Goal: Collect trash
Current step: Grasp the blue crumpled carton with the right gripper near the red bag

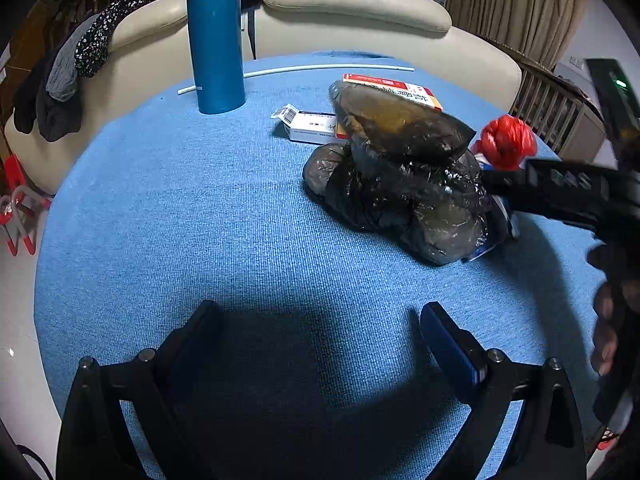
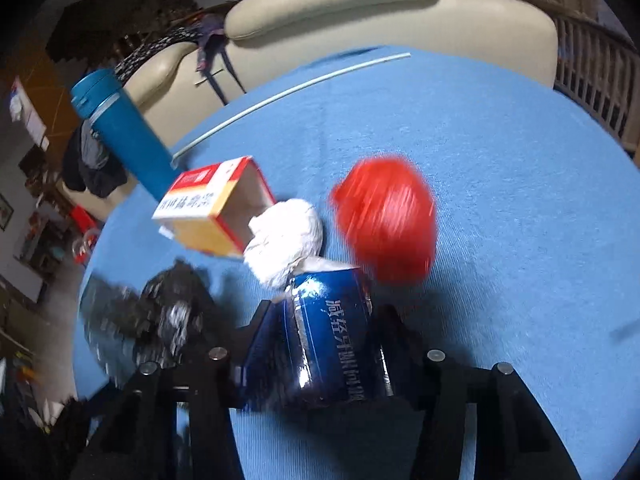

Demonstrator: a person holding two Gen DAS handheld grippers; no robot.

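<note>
Blue packet [image 2: 332, 336] clamped in right claw [image 2: 320, 320], beside red ball [image 2: 386, 220] on bench [image 2: 500, 160]; left claw [image 1: 320, 320] spread, empty.

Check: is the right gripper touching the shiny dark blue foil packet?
Touching. In the right wrist view the right gripper has both fingers pressed against the sides of the shiny dark blue foil packet, with no gap visible.

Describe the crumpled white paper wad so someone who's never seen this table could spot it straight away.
On the round blue cloth-covered table, find the open red, white and orange cardboard box. The crumpled white paper wad sits at its open mouth, left of the red twine ball, just beyond the shiny blue foil packet. It is the only plain white, wrinkled lump there.
</note>
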